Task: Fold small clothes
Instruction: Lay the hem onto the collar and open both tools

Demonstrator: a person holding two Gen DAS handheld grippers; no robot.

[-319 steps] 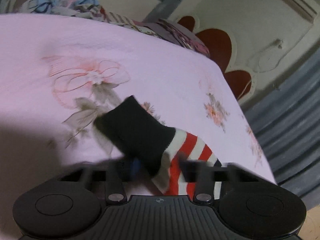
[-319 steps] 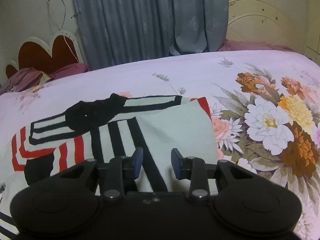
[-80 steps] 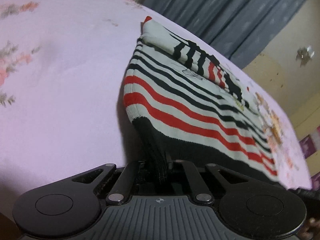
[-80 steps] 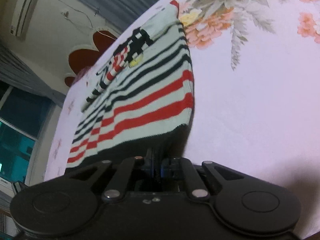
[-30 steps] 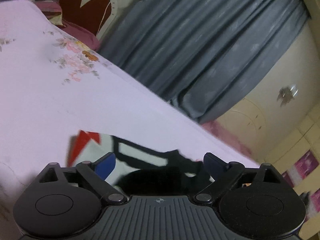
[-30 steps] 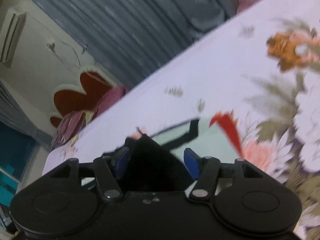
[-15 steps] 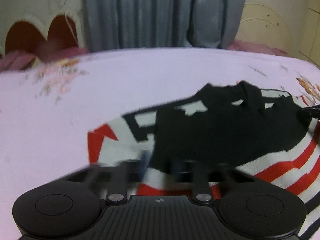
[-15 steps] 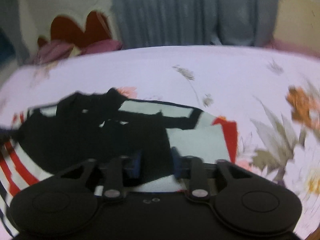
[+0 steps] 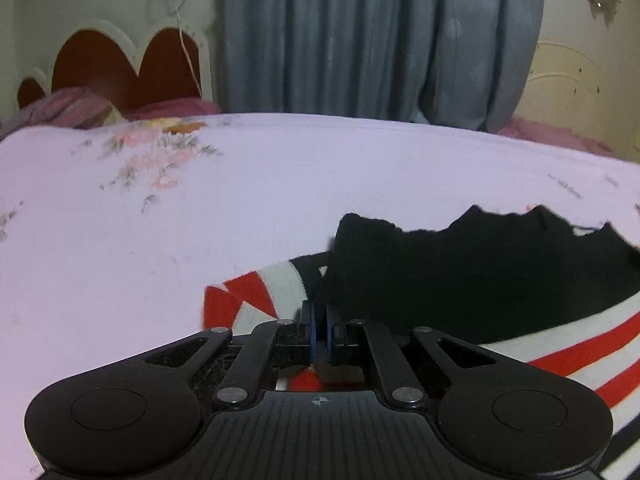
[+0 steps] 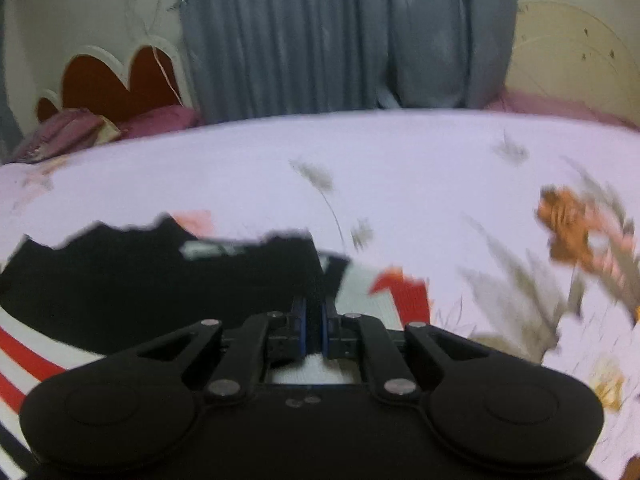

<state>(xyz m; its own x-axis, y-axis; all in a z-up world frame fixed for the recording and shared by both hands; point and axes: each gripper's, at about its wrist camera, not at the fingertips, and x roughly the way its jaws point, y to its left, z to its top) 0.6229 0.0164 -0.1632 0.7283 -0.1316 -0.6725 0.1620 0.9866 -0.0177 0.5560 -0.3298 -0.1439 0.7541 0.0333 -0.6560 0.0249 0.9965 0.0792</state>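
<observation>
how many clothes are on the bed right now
1: a knitted sweater with red, white and black stripes, folded on the pink floral bedsheet, between the left gripper and the right gripper. More could lie outside both views.

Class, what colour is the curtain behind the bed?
Grey-blue curtain, clearest in the left wrist view.

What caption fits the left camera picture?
Left gripper shut beside the black hem of a red, white and black striped knit sweater on a pink floral bedsheet.
</observation>
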